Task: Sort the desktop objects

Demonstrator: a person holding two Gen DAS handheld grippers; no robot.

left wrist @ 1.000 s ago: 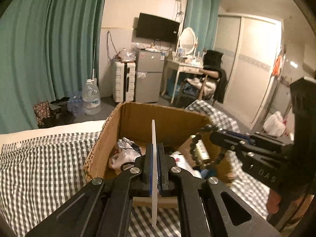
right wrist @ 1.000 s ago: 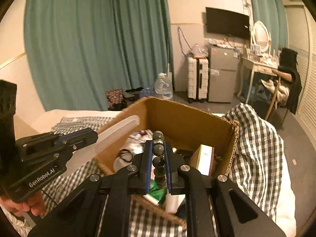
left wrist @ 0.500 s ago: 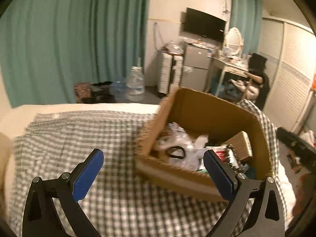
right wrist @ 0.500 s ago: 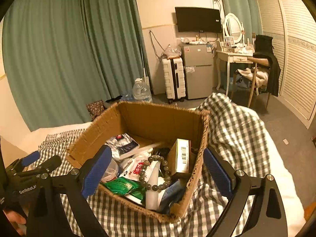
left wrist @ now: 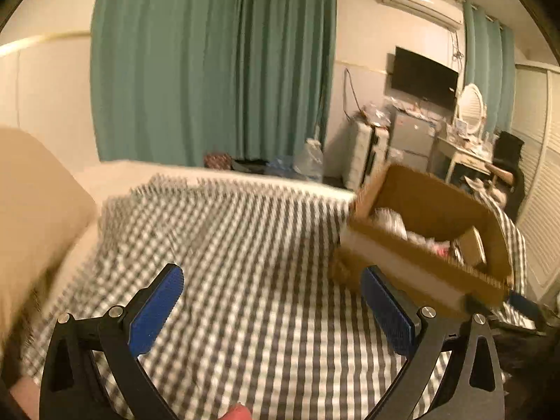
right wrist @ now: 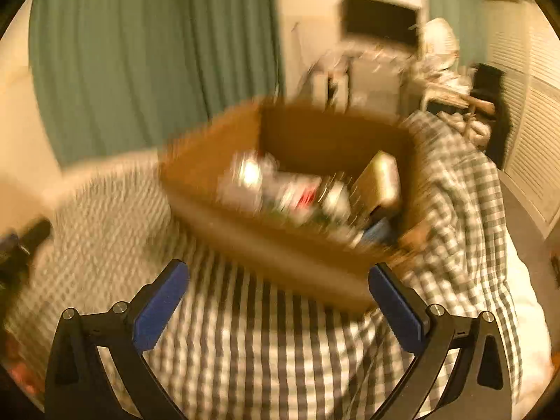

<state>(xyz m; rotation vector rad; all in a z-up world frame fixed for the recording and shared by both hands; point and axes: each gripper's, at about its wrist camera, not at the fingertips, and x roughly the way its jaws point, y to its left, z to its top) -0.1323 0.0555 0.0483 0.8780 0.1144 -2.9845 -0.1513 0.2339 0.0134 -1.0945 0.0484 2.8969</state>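
Observation:
An open cardboard box (left wrist: 413,259) sits on a grey-and-white checked cloth (left wrist: 245,245), at the right in the left wrist view. It holds several loose items, blurred in both views; a tan carton (right wrist: 381,178) leans at its right side. My left gripper (left wrist: 272,276) is open over bare cloth, left of the box, with nothing between its blue pads (left wrist: 157,308). My right gripper (right wrist: 279,269) faces the box's front wall (right wrist: 252,241); its jaws are opening and nothing is between them.
Green curtains (left wrist: 210,63) hang behind. A water bottle (left wrist: 308,161), a white suitcase (left wrist: 367,150), a small fridge (left wrist: 413,136) and a dressing table (left wrist: 465,150) stand beyond. A beige cushion (left wrist: 35,210) rises at the left. A fingertip (left wrist: 238,413) shows at the bottom edge.
The left gripper let go of a white comb and the right of a bead bracelet; the bracelet then lay in the box. Both have opened wide, pulled back and sunk; the left swung leftwards.

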